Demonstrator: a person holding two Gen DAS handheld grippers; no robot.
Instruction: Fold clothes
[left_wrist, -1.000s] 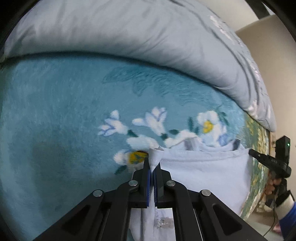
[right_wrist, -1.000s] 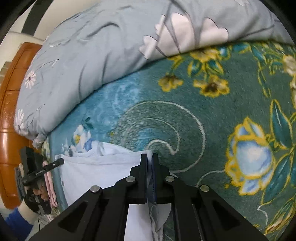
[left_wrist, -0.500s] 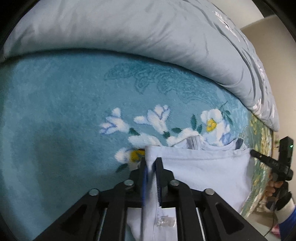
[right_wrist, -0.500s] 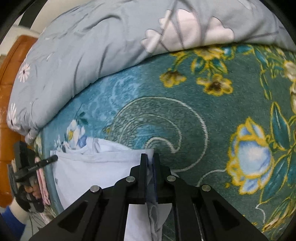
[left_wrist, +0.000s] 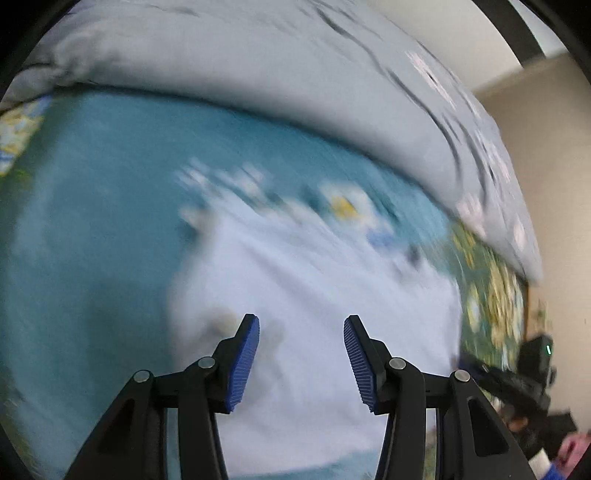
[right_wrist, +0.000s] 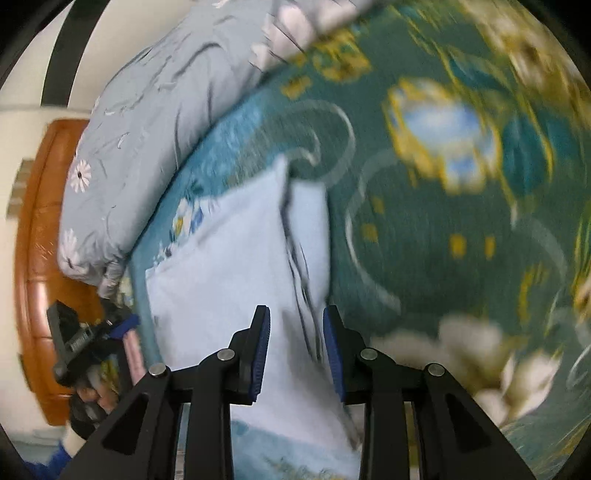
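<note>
A pale blue garment (left_wrist: 314, 295) lies folded flat on the teal flowered blanket (left_wrist: 92, 203). In the left wrist view my left gripper (left_wrist: 301, 325) is open above the cloth, nothing between its blue pads. The right wrist view shows the same garment (right_wrist: 229, 273), one folded edge running toward the camera. Over that edge my right gripper (right_wrist: 295, 314) hovers open, holding nothing. Both views are blurred by motion. Each gripper appears in the other's view: the right gripper (left_wrist: 524, 376) at lower right, the left gripper (right_wrist: 85, 339) at lower left.
A grey flowered duvet (left_wrist: 295, 74) is bunched along the far side of the bed, also seen as the duvet (right_wrist: 147, 129) at upper left. An orange wooden headboard (right_wrist: 37, 258) stands at the left. A person's hand (right_wrist: 88, 398) holds the left gripper's handle.
Both grippers have let go of the garment's edges and opened. They have pulled back and up, and the cloth now lies flat on the blanket.
</note>
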